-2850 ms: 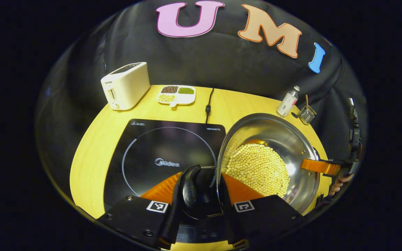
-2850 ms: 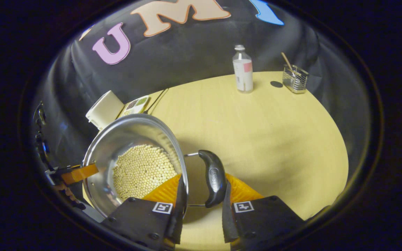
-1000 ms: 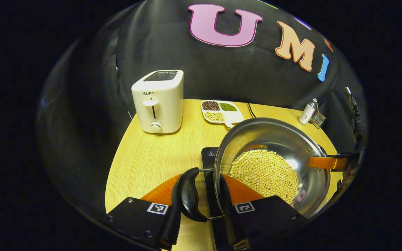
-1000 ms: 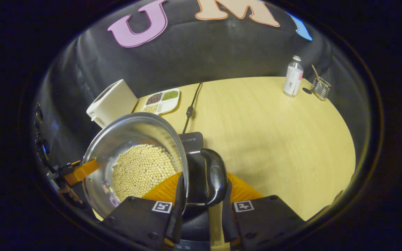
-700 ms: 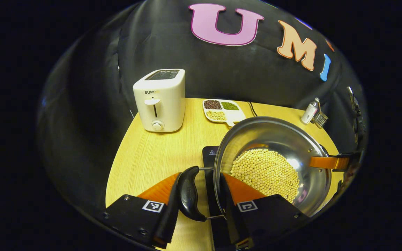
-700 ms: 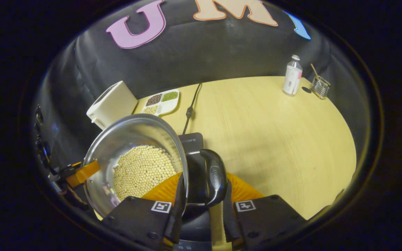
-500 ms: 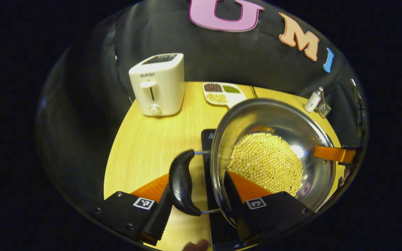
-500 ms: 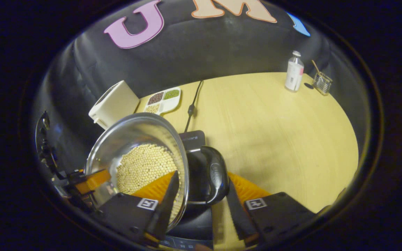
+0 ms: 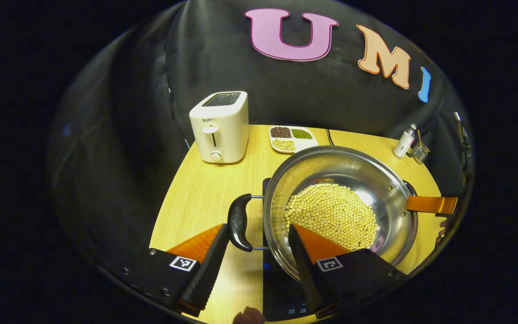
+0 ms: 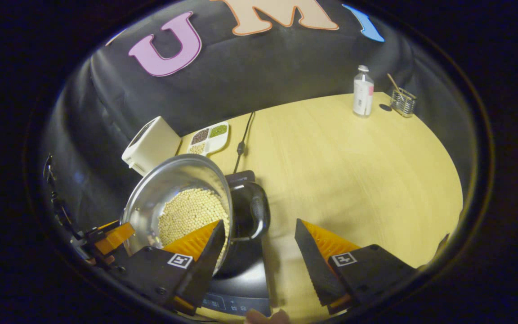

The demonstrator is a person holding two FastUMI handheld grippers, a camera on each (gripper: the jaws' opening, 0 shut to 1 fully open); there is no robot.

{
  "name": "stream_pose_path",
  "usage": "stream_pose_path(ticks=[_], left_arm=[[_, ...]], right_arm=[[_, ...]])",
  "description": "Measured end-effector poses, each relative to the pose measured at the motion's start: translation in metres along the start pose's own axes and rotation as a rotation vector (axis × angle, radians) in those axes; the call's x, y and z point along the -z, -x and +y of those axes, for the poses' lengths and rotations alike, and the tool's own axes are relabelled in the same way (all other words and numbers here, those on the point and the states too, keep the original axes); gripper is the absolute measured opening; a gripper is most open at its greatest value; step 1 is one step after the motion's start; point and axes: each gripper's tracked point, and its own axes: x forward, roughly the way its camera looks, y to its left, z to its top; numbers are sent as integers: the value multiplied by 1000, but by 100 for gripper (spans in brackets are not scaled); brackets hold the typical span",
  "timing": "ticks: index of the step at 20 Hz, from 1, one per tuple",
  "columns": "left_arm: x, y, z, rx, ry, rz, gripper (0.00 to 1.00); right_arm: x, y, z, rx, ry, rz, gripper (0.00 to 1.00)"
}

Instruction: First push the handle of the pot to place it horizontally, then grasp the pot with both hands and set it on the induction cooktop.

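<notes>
Round pale-wood table (image 10: 353,171) w/ black glass induction cooktop (image 10: 241,274) at lower centre of right gripper view; steel pot of yellow beans (image 9: 337,211) sitting on it. Left gripper (image 9: 259,256) & right gripper (image 10: 259,256) both gaping wide, off the black handles (image 9: 239,221). Placement looking done; only pulling clear left.

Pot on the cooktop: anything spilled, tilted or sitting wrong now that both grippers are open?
Nothing stands out. The pot sits level on the induction cooktop, soybeans all inside, none on the table. Both side handles lie horizontal. The left gripper and right gripper are open, apart from them.
</notes>
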Motion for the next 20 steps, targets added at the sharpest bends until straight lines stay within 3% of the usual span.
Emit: stream_pose_path(ticks=[1,2,4,5,7,9,15,16,20], left_arm=[[1,3,-1,-1,4,-9,86],[-2,4,1,-6,7,-33,82],[-6,8,16,-68,-8,-67,85],[-7,12,20,-91,-20,-71,79],[-9,26,20,-127,-32,-79,81],[-12,45,12,-157,-26,-96,81],[30,84,-87,-189,113,-56,80],[37,90,-110,-188,117,-59,80],[53,113,-200,-147,86,-54,79]], right_arm=[[0,8,-2,-4,-14,0,95],[1,13,-4,-12,-26,-4,96],[-4,22,-8,-30,-21,-23,100],[-5,24,-9,-46,-14,-24,94],[-7,29,-13,-76,-5,-27,97],[-12,32,-21,-115,5,-36,94],[-13,65,-100,-167,132,-37,94],[-12,73,-112,-182,133,-41,97],[-20,103,-150,-229,148,-59,94]])
